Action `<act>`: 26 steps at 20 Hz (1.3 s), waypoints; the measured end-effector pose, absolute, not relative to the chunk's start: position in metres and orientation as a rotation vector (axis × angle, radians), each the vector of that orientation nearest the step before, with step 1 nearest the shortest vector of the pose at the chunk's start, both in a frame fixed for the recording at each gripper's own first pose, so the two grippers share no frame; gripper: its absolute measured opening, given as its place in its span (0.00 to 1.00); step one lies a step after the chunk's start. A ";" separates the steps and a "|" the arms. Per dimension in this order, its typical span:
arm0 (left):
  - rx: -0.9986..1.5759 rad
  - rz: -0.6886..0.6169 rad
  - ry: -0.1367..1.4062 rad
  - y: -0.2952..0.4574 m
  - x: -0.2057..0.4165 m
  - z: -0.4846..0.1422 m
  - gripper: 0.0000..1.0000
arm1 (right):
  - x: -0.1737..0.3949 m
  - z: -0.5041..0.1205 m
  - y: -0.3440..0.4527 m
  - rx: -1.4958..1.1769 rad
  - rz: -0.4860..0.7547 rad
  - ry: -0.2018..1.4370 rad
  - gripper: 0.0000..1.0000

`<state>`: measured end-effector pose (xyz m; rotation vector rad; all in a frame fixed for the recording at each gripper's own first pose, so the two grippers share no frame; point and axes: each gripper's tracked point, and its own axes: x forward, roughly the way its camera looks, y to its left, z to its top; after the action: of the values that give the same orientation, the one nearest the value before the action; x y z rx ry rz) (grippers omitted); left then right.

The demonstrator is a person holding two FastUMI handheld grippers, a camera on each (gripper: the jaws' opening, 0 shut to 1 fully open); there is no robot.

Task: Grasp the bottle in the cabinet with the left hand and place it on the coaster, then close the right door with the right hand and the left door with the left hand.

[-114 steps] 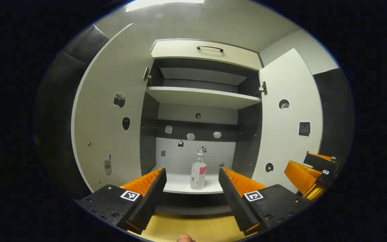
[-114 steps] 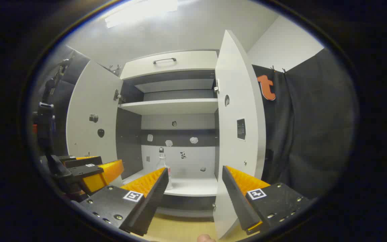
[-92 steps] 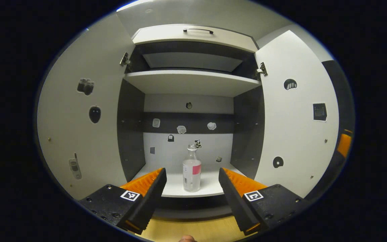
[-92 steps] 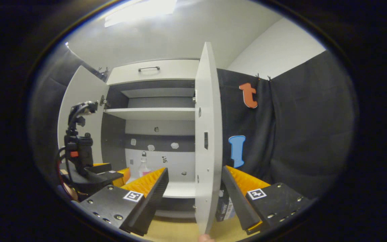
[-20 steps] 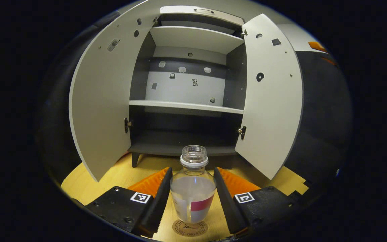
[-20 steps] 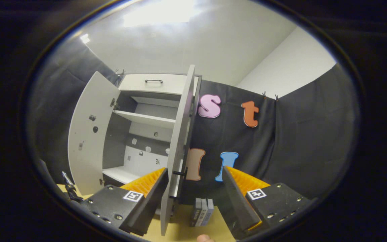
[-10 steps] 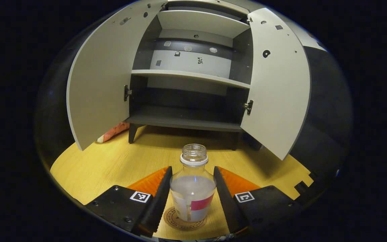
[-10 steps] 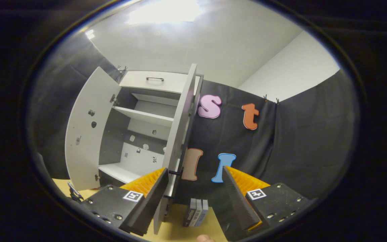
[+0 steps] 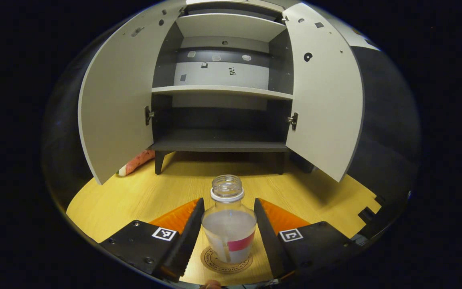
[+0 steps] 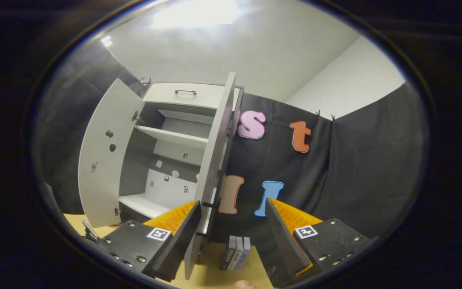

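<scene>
L claw in left gripper view: both fingers press on the bottle, one per side, so it's clamped on the glass. Bottle is clear w/ no cap, pale liquid inside, pink-and-white label low on the front. It stands upright, base on or just over the round brown coaster; can't tell if it's fully touching. Coaster lies on the light wood counter, well in front of the cabinet.

Cabinet is wide open: left door & right door both swung out. Inside, white shelf mid-height, dark bottom board below it, small stickers on the back panel. Cabinet stands on short dark legs. Something pinkish-red lies on the counter by the front left leg, partly hidden behind left door; can't tell what it is.

R claw in right gripper view: fingers spread wide, nothing between them, up in the air. It faces the right door nearly edge-on; door's outer edge lies between the fingers farther off, dark handle showing on its outer face. Left door open beyond, drawer w/ handle atop the cabinet. Three small grey-blue books stand on the counter just right of the door's foot. A fingertip shows at the bottom edge.
</scene>
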<state>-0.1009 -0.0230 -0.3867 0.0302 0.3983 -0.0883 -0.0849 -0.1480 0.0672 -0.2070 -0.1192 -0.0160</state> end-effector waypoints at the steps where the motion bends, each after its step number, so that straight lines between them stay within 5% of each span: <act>1: 0.034 -0.093 0.392 -0.024 -0.101 -0.383 0.78 | -0.085 0.066 -0.147 -0.202 -0.014 -0.116 0.94; 10: 0.009 -0.102 0.290 -0.030 -0.102 -0.306 0.79 | -0.081 0.065 -0.130 -0.171 0.003 -0.115 0.97; 19: -0.021 -0.082 0.085 -0.012 -0.086 -0.141 0.78 | -0.073 0.065 -0.126 -0.138 -0.050 -0.124 0.94; 20: -0.010 -0.076 0.077 -0.007 -0.084 -0.128 0.72 | -0.072 0.065 -0.125 -0.134 -0.058 -0.125 0.94; 26: 0.096 -0.030 0.073 0.022 -0.069 -0.065 0.83 | -0.064 0.063 -0.121 -0.129 -0.107 -0.120 0.94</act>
<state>-0.0687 0.0224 -0.0655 0.0957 0.0725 -0.0299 -0.0636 -0.1207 0.0633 -0.1288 -0.1195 -0.1073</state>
